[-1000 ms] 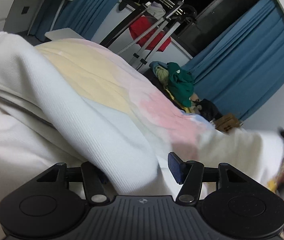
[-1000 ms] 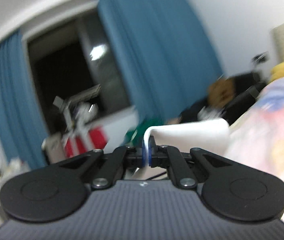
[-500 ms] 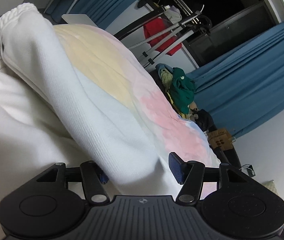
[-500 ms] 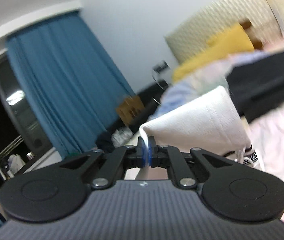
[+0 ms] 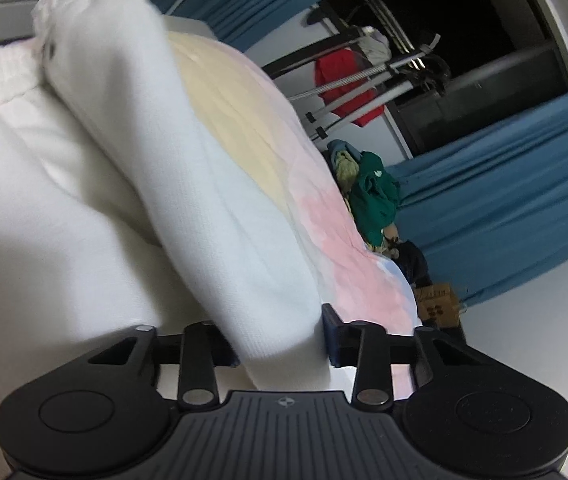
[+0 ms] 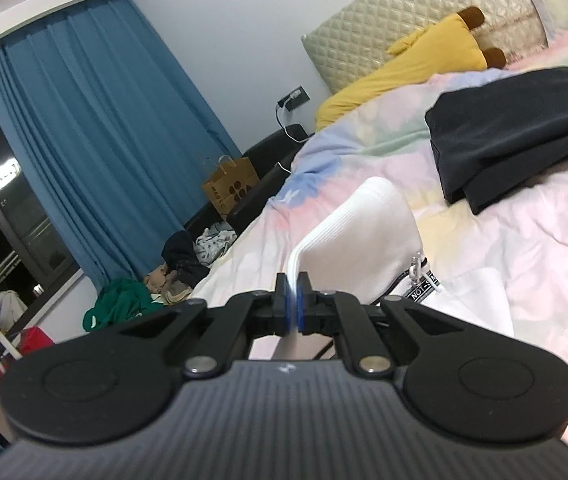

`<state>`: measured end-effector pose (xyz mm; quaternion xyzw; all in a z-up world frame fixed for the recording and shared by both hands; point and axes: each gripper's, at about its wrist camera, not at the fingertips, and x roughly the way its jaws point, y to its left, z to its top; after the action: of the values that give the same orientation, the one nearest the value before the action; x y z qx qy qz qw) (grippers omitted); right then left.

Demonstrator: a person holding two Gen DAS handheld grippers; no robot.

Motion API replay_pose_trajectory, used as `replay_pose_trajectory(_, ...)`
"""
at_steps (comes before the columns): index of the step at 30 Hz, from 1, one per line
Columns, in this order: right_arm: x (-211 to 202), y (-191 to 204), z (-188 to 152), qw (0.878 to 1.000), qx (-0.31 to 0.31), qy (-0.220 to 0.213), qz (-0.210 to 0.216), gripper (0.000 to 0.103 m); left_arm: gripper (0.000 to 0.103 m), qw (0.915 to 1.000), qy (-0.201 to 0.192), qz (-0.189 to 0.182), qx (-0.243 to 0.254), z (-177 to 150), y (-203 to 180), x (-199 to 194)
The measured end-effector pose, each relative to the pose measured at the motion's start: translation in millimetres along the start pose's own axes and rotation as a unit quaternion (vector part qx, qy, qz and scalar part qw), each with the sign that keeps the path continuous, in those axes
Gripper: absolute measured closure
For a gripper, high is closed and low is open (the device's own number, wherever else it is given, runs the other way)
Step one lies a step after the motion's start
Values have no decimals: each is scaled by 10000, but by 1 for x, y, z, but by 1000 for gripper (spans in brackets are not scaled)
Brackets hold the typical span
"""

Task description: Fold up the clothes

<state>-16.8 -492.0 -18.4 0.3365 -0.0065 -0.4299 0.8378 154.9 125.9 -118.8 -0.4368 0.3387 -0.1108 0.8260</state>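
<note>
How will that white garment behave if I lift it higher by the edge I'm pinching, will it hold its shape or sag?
Probably sag: the white garment already bends in a soft arch from the right gripper, whose jaws pinch only a thin edge. It looks thick and ribbed, so likely somewhat heavy for cloth. In the left gripper its bunched fold droops over, so expect floppiness, not stiffness.

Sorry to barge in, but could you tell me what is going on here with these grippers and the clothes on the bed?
A person is folding a white garment over a pastel bedspread, with a handheld gripper in each hand. The right gripper is shut on a thin edge of it. The left gripper has a thick fold of the same white fabric between its fingers. A folded black garment already lies further up the bed.
</note>
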Motion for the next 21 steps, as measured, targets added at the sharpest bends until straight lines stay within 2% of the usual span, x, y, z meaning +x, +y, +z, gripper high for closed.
replay_pose_trajectory(7, -2, 3, 1, 10000, -35, -25, -62, 97, 73, 10000, -32, -14, -32, 0, 6, -6)
replay_pose_trajectory(11, -2, 3, 2, 10000, -26, -25, -86, 97, 73, 9998, -75, -154, -126, 1, 8, -9)
replay_pose_trajectory(18, 0, 8, 2, 9999, -99, -76, -91, 97, 62, 9991, -5, -348, -229, -6, 7, -15)
replay_pose_trajectory(21, 2, 11, 1, 9998, -138, -88, -102, 97, 61, 9987, 200, -427, -184, -12, 4, -12)
